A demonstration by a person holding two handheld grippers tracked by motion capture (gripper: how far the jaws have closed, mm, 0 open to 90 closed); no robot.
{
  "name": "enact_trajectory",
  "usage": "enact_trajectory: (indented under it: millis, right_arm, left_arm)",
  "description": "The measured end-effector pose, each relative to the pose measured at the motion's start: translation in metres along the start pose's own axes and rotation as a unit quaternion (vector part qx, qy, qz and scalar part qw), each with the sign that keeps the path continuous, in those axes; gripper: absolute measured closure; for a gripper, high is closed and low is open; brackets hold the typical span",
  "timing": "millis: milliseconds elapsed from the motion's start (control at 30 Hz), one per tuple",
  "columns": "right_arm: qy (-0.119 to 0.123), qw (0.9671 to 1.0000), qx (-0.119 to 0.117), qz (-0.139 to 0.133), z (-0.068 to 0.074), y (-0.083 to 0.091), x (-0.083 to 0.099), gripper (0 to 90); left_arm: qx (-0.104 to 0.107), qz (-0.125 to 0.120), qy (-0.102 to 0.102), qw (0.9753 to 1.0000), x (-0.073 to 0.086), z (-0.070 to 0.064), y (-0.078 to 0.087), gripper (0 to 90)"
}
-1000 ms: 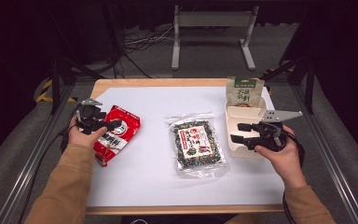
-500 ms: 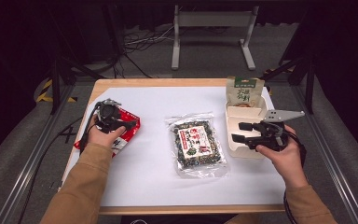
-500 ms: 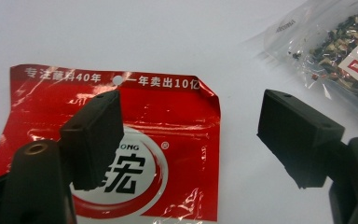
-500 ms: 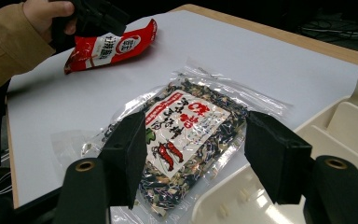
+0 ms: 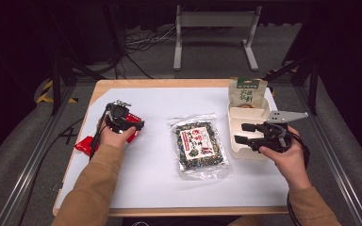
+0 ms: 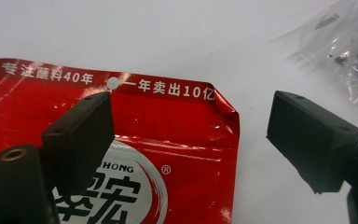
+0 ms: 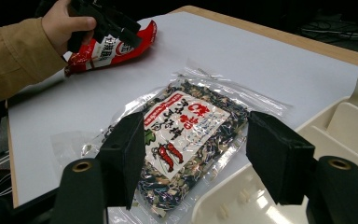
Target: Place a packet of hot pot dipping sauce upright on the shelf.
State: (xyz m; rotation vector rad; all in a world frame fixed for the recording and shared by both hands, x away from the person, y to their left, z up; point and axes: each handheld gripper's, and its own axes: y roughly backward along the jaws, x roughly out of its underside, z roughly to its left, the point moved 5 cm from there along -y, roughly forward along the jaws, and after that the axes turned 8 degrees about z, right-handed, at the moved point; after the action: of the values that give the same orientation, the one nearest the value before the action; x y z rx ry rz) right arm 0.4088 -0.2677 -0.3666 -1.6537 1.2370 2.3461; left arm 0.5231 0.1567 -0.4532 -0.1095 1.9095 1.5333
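A red snack packet (image 5: pixel 84 145) lies at the table's left, partly under the person's left hand. My left gripper (image 5: pixel 135 125) hovers open over its top right corner. In the left gripper view one jaw stands above the red packet (image 6: pixel 168 140) and the other beyond its edge, over the white table; my left gripper (image 6: pixel 191 116) holds nothing. A clear packet of dark dried food (image 5: pixel 199 145) lies mid-table. My right gripper (image 5: pixel 241 133) is open above the cream tray (image 5: pixel 245 113), pointing left. The right gripper view has the clear packet (image 7: pixel 186 121) beyond my right gripper (image 7: pixel 196 140), whose jaws are wide apart.
A beige and green pouch (image 5: pixel 247 92) stands upright at the tray's far end. The white sheet (image 5: pixel 160 188) covers most of the wooden table. In the right gripper view the red packet (image 7: pixel 107 46) and the left hand are far off, and the tray wall (image 7: pixel 335 121) is close at the right.
The left hand and its gripper have moved right, from the packet's left side to over its top right corner. The right gripper has stayed put.
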Motion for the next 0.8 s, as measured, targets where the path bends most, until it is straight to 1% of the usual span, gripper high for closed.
enact_trajectory:
  millis: [33,67,100,200,267,300,467,500,567,633,667,733,800]
  right_arm:
    - [-0.001,1.0000,0.000,0.000,0.000,0.000,0.000,37.6]
    - [-0.001,1.0000,0.002,-0.001,-0.001,0.001,0.001,37.5]
    - [-0.001,1.0000,0.003,-0.001,-0.001,0.001,0.001,37.4]
    - [-0.002,1.0000,0.003,-0.001,-0.001,0.001,0.002,37.2]
    - [-0.003,1.0000,0.002,-0.001,-0.001,0.002,0.002,37.0]
    - [-0.004,1.0000,0.003,-0.003,-0.001,0.002,0.002,36.9]
    - [-0.005,1.0000,0.004,-0.003,-0.002,0.003,0.003,36.9]
    - [-0.005,1.0000,0.004,-0.003,-0.002,0.003,0.003,36.8]
    - [-0.004,1.0000,0.004,-0.003,-0.002,0.002,0.003,36.6]
    - [-0.005,1.0000,0.003,-0.003,-0.002,0.002,0.003,36.5]
    - [-0.004,1.0000,0.002,-0.004,-0.002,0.002,0.003,36.5]
    - [-0.004,1.0000,0.003,-0.004,-0.002,0.002,0.003,36.4]
    - [-0.005,1.0000,0.002,-0.003,-0.002,0.002,0.003,36.3]
  left_arm:
    - [-0.004,0.004,-0.002,1.0000,0.000,0.000,-0.003,15.4]
    - [-0.008,0.006,0.002,0.9999,0.000,-0.001,-0.005,15.6]
    - [-0.009,0.009,0.001,0.9999,-0.001,-0.002,-0.006,15.7]
    - [-0.013,0.006,0.006,0.9999,-0.002,-0.003,-0.008,15.7]
    - [-0.014,0.005,0.007,0.9999,-0.003,-0.005,-0.010,15.8]
    - [-0.020,0.006,0.002,0.9998,-0.004,-0.006,-0.012,15.6]
    - [-0.023,0.015,0.000,0.9996,-0.004,-0.012,-0.018,15.2]
    - [-0.020,0.014,-0.001,0.9997,-0.004,-0.013,-0.020,15.6]
    - [-0.021,0.021,0.006,0.9995,-0.003,-0.015,-0.023,16.8]
    - [-0.021,0.025,0.005,0.9994,-0.003,-0.015,-0.024,17.1]
    - [-0.027,0.029,0.005,0.9992,-0.002,-0.015,-0.025,17.2]
    - [-0.029,0.031,0.007,0.9991,-0.002,-0.016,-0.026,17.6]
    - [-0.038,0.033,0.003,0.9988,-0.002,-0.015,-0.026,18.2]
